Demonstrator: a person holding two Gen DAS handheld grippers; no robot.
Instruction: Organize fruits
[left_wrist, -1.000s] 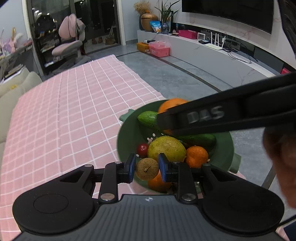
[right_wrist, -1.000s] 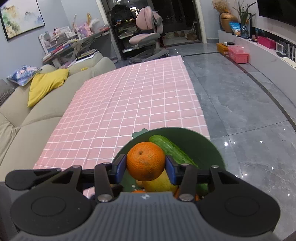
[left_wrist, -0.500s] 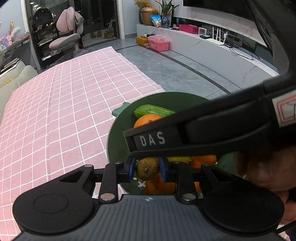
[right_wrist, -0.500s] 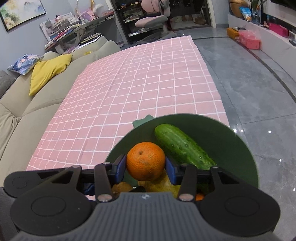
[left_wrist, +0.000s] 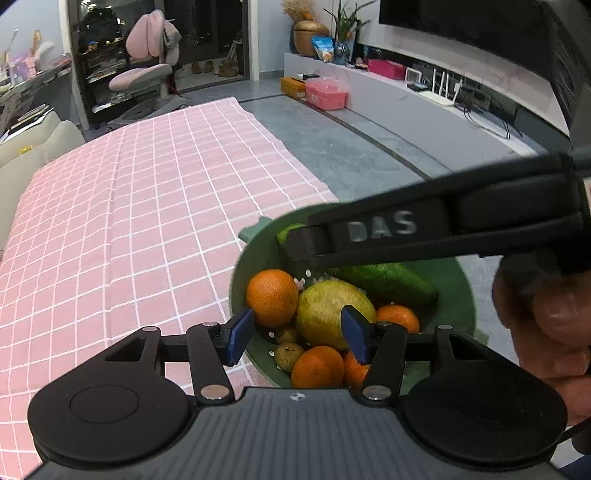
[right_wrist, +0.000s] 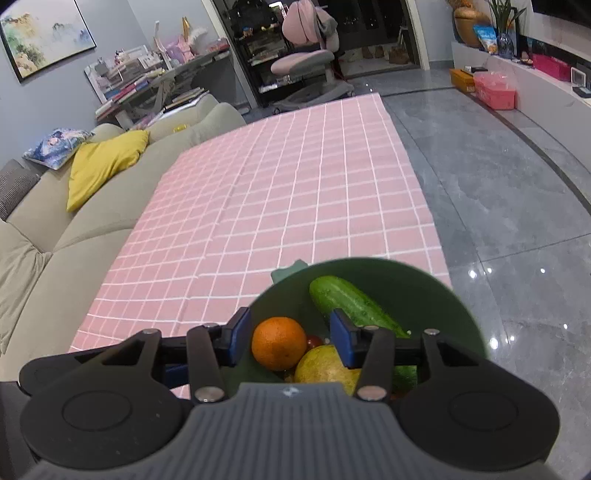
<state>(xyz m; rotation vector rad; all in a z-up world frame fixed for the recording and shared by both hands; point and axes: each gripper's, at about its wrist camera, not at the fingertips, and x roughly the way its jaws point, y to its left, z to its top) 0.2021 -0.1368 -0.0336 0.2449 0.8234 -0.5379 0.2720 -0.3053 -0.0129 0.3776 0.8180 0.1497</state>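
1. The bowl (left_wrist: 236, 280) sits at the near right corner of the table (left_wrist: 147, 221), on the pink checked cloth, with its far side past the cloth's edge toward the floor. It is the collecting place, so the fruit lies heaped in it rather than spread over the cloth.

2. The left gripper (left_wrist: 297, 334) hangs over the near rim, angled down into the bowl. Its jaws are opening, and nothing is pressed between them: the pads stand clear either side of the heap. The small brown fruit (left_wrist: 288, 355) lies free just below them, beside an orange (left_wrist: 317, 365), which reads as a drop onto the pile.

3. The right gripper (right_wrist: 290, 336) is also angled down over the bowl, and its jaws are opening. The mandarin (right_wrist: 279, 343) shows between the pads with a gap on each side, so it is released and lies on the heap beside the big yellow-green fruit (right_wrist: 325, 367).

4. The cucumber (right_wrist: 354, 306) lies slanted along the far wall, where its length fits best.

5. In the left view the right gripper's body crosses above the bowl, held in a hand (left_wrist: 546, 332). Both tools crowd one small opening, so pulling out one at a time looks wise.

6. Rounds stacked on rounds may roll; the pile already nears the rim on the near side.
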